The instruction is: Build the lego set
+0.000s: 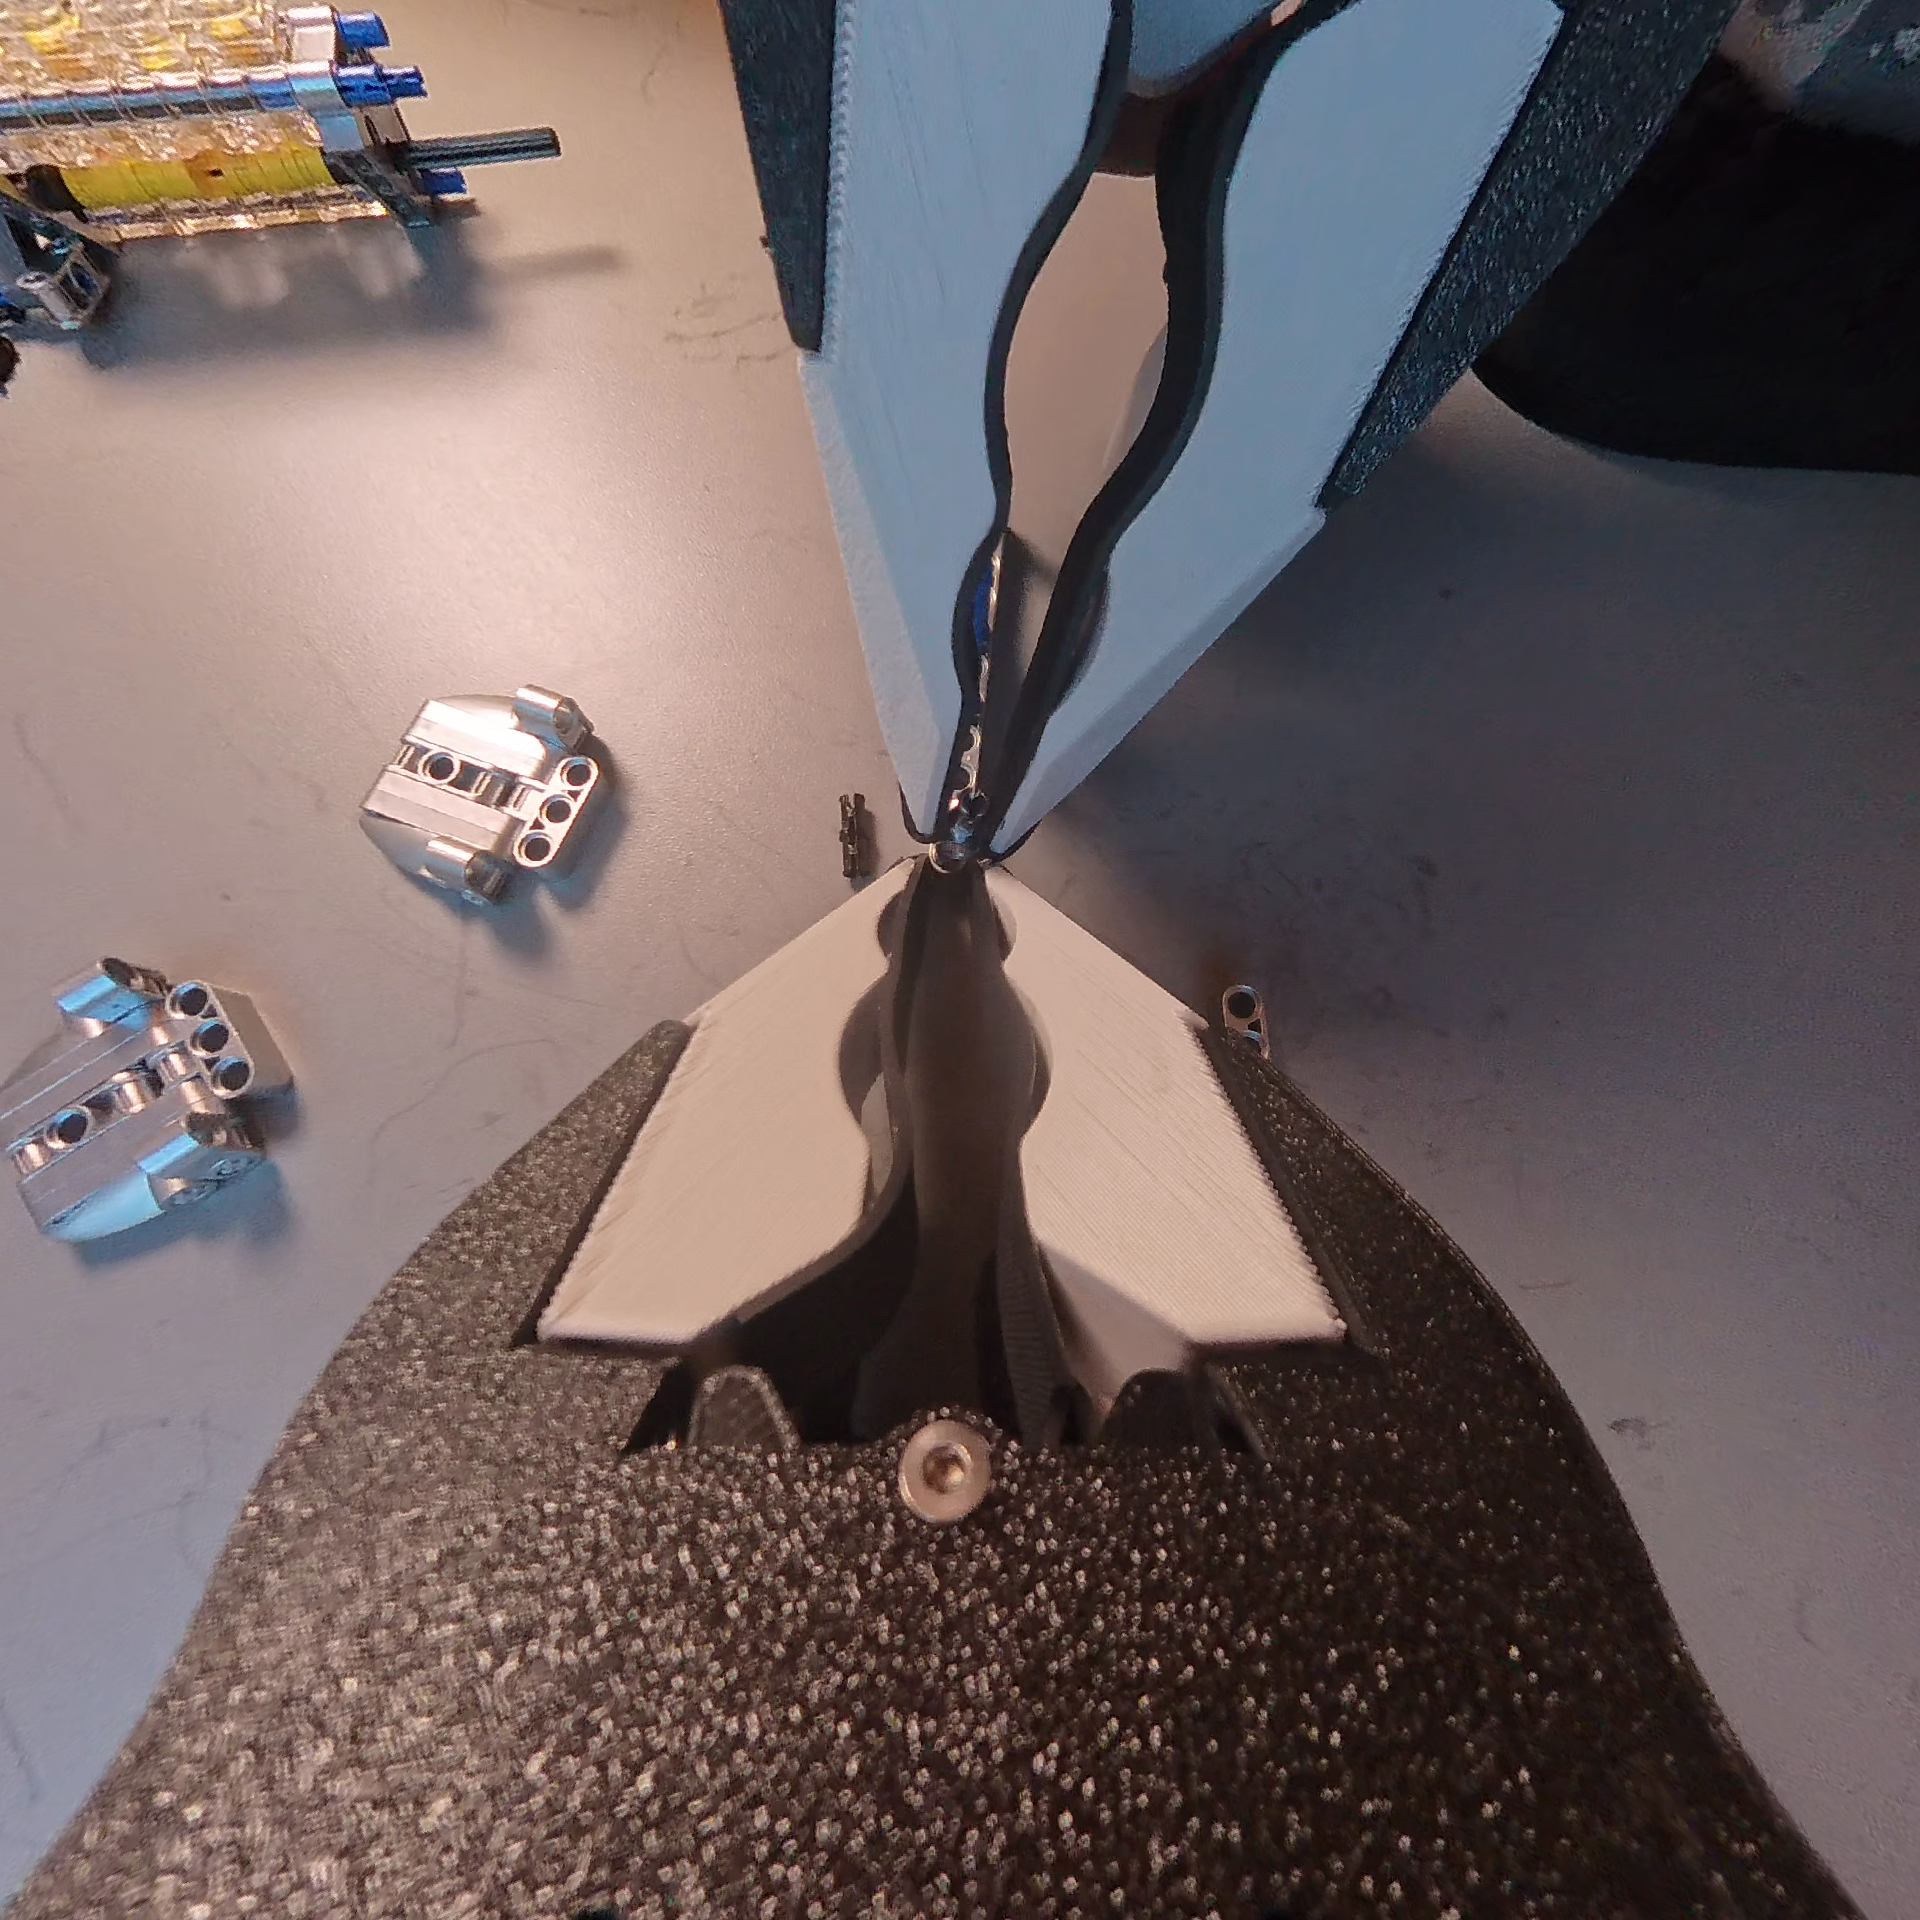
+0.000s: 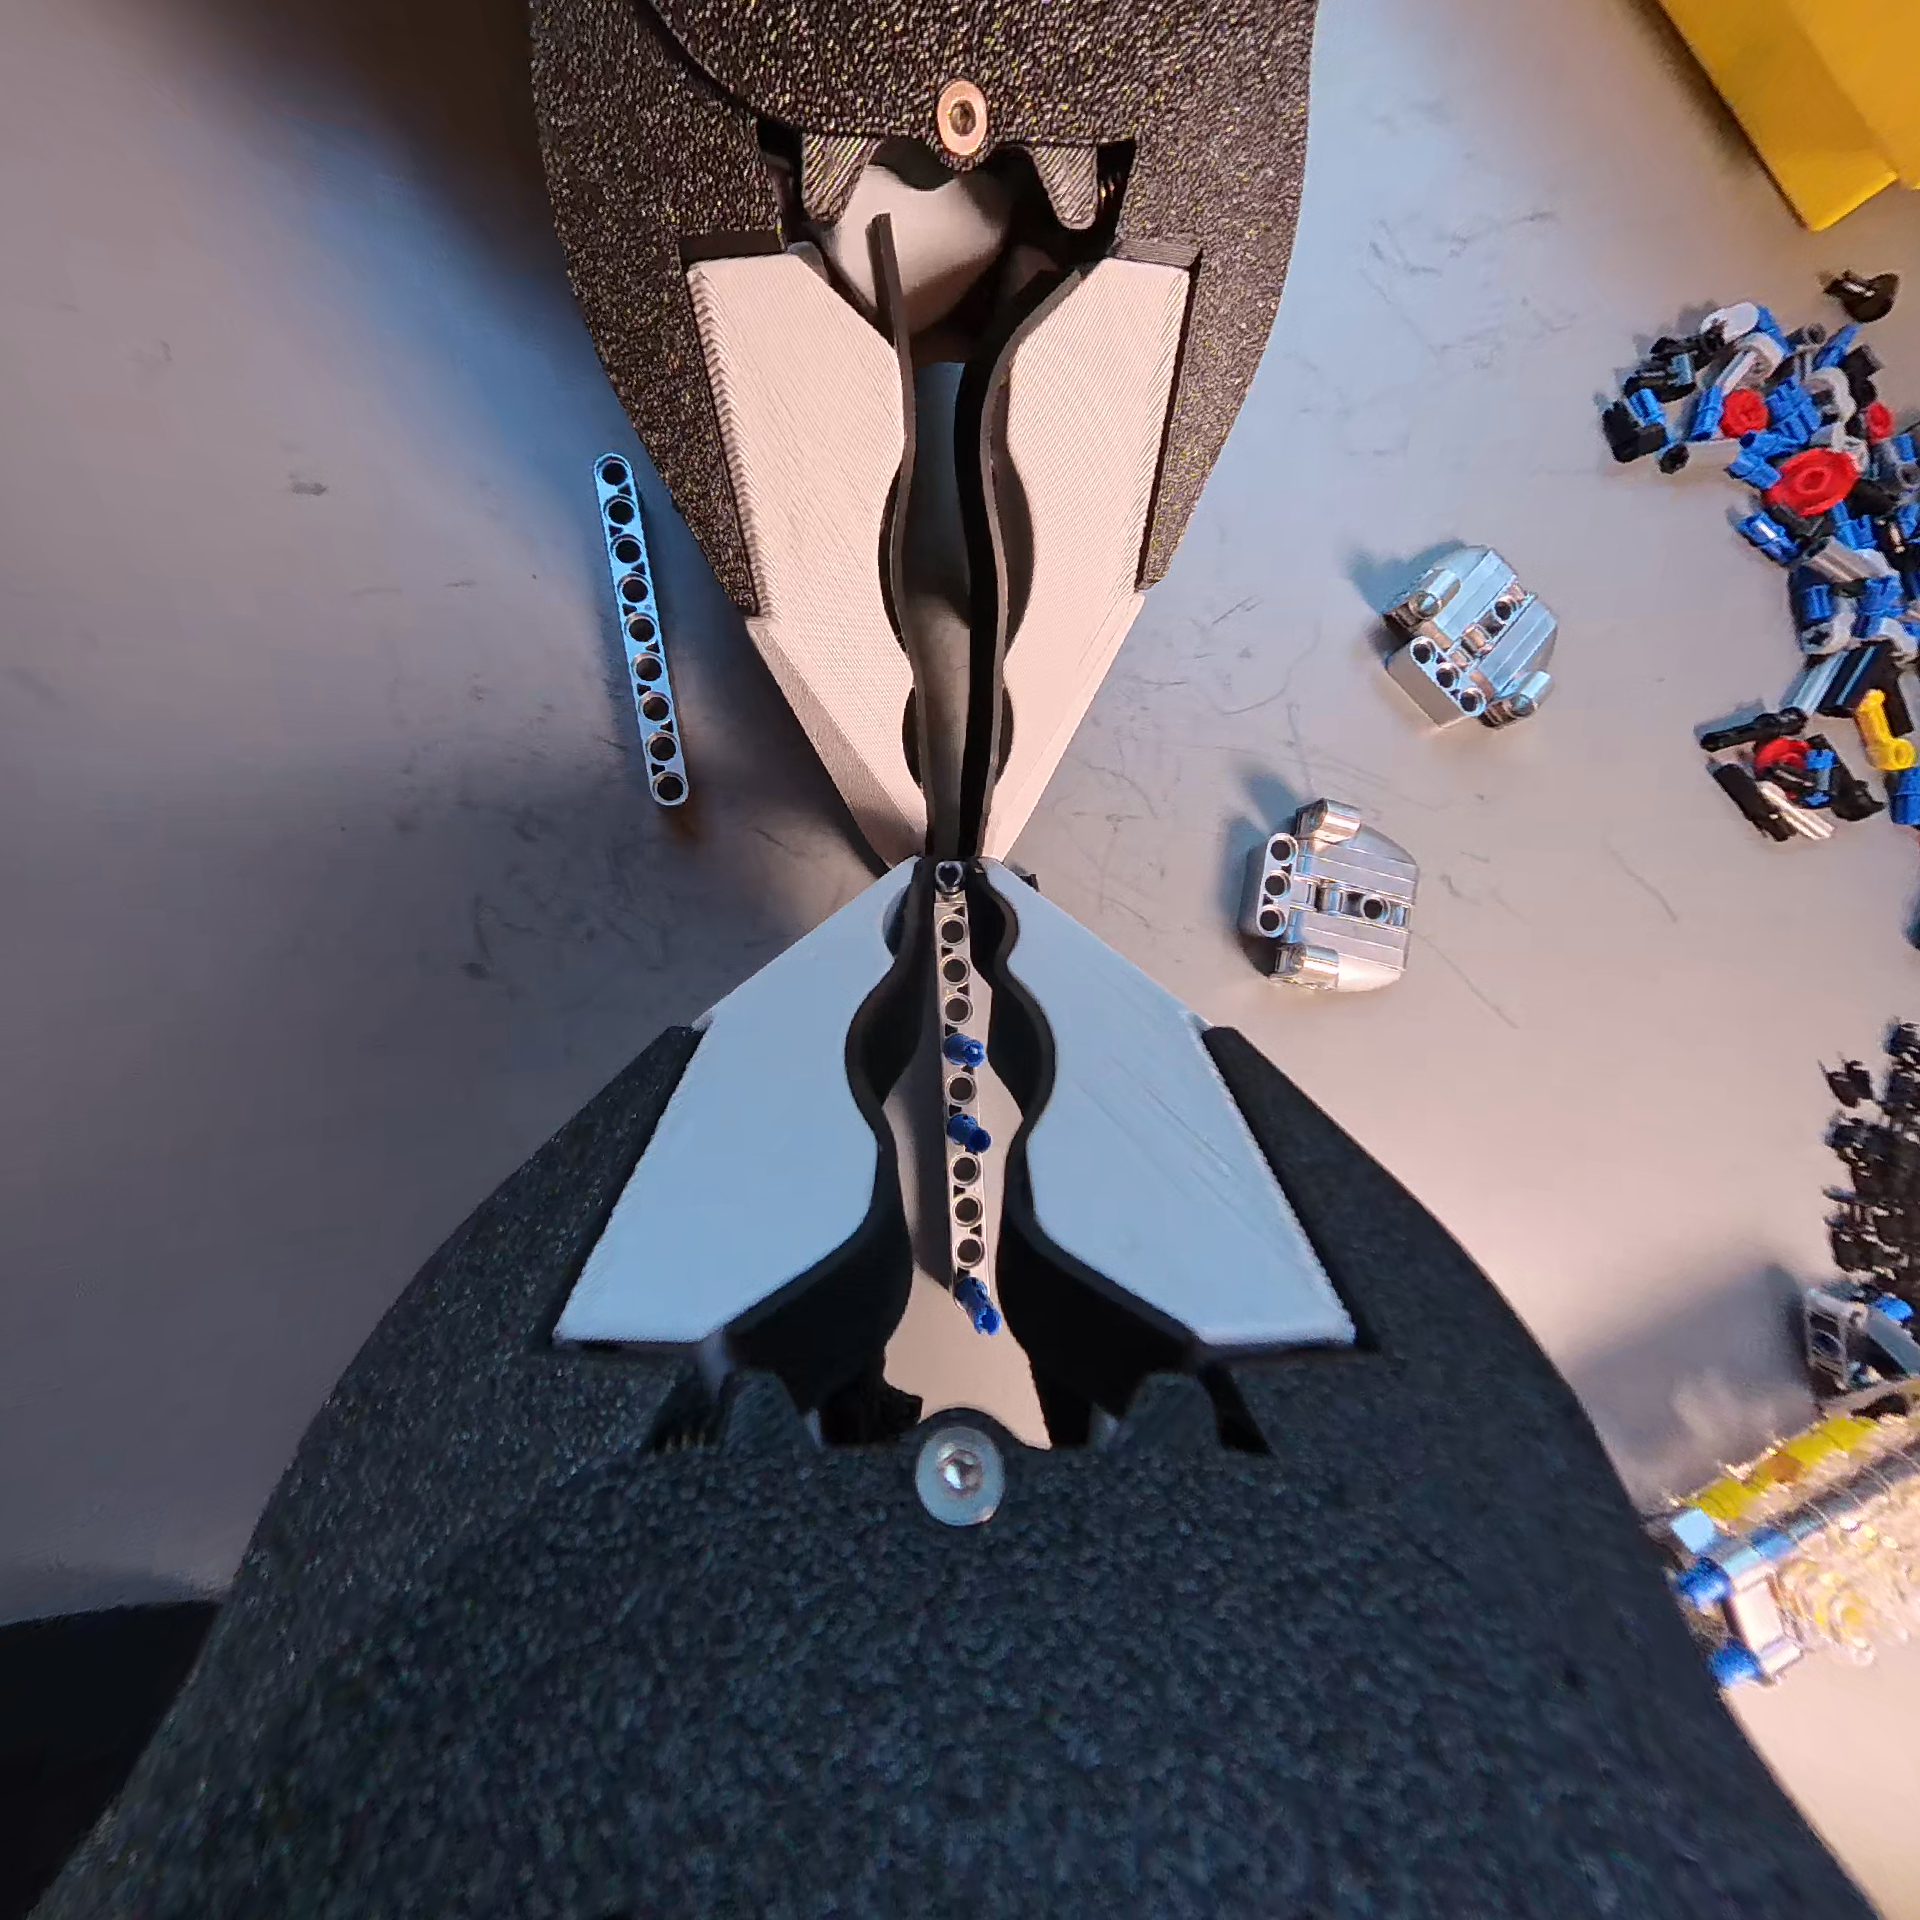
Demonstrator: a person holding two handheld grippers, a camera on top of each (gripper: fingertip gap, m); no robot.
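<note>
Gripping one chrome beam [image 2: 961, 1081] tip-to-tip: right gripper [image 2: 951, 862], left gripper [image 1: 961, 862].

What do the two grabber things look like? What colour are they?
Both match. Each gripper, left and right, has a rough, speckled black body with one silver screw in the middle. Two pale grey fingers with fine ridges taper to a point. Their inner edges are wavy and lined with thin black rubber strips. No cables, sleeves or markings show.

Blk speckled gripper [image 2: 951, 847] shells, grey ribbed jaws w/ blk liners, silver screw [image 2: 958, 1475].
</note>
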